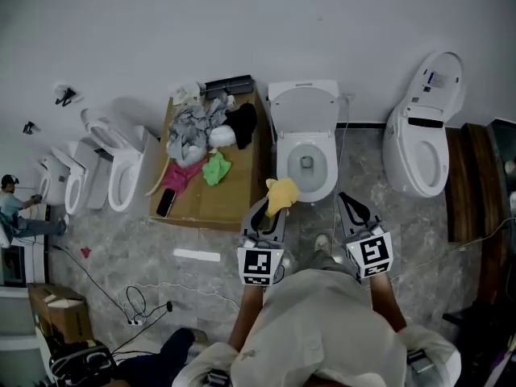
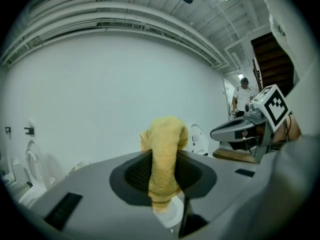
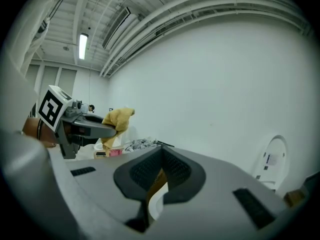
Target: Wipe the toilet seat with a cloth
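A white toilet [image 1: 305, 156] with its lid up stands straight ahead of me, its seat [image 1: 284, 165] ringing the open bowl. My left gripper [image 1: 272, 206] is shut on a yellow cloth [image 1: 281, 193], which hangs by the bowl's front left rim. In the left gripper view the cloth [image 2: 163, 161] stands up between the closed jaws of my left gripper [image 2: 165, 181]. My right gripper [image 1: 351, 206] hovers in front of the bowl's right side, shut with nothing in it [image 3: 159, 176]. The right gripper view shows the cloth [image 3: 117, 124] at the tip of the left gripper [image 3: 95, 129].
A cardboard sheet [image 1: 235, 185] left of the toilet holds a pile of rags [image 1: 193, 131] and a phone [image 1: 166, 202]. Another toilet [image 1: 423, 127] stands to the right, more toilets [image 1: 121, 164] to the left. A person [image 1: 14, 208] sits at far left. Cables [image 1: 137, 303] lie on the floor.
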### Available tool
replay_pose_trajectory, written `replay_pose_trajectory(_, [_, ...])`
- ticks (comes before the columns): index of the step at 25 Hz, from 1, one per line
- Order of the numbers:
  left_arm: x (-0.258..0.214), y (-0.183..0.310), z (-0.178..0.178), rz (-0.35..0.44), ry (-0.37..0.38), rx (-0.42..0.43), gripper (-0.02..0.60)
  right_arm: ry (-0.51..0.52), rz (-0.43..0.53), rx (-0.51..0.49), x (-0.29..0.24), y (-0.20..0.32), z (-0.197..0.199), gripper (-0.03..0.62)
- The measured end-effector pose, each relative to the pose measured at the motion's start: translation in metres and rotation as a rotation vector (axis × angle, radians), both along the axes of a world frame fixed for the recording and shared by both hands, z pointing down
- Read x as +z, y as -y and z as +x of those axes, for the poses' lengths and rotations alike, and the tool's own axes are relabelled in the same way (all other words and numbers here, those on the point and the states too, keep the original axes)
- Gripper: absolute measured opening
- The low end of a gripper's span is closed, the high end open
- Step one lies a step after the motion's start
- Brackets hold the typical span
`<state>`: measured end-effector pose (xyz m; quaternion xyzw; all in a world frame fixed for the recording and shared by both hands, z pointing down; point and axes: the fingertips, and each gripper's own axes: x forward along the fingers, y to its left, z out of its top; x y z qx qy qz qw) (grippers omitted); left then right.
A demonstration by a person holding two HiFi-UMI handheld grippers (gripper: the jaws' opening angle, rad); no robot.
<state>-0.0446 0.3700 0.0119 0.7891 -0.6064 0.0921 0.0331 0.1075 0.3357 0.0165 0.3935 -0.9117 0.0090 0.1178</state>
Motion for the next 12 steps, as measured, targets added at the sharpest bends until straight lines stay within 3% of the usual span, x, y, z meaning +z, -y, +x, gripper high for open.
replay_pose_trajectory(12, [-0.008, 0.081, 0.027, -0.007, 0.006, -0.067, 0.121, 0.034, -0.007, -0.092, -0.008, 0.103, 0.018, 0.008])
